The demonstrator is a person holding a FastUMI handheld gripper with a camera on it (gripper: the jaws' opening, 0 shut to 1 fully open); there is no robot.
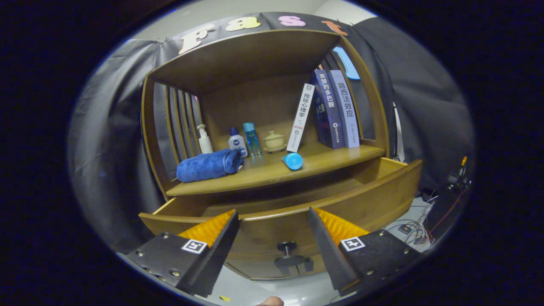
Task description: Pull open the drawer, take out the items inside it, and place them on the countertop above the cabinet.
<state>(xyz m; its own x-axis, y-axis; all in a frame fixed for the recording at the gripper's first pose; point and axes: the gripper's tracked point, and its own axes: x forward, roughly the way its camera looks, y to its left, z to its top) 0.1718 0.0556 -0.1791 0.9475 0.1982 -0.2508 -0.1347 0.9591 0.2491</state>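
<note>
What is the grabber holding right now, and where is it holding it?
Nothing. The gripper is open, its fingers spread apart in front of the pulled-out drawer, with the knob between them, untouched.

Dim booth, strong fisheye bending at edges, sharp centre.

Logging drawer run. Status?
Gripper open, empty, above knob. Drawer pulled out; contents not visible. Blue towel, blue cylinder on countertop.

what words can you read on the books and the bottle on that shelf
"拖延心理学": spine of the leaning white book
"贪婪的多巴胺": spine of the dark blue book
"路西法效应": spine of the pale book
Blue-capped bottle: label too small to read
The gripper is open, drawer knob between its fingers.
</note>
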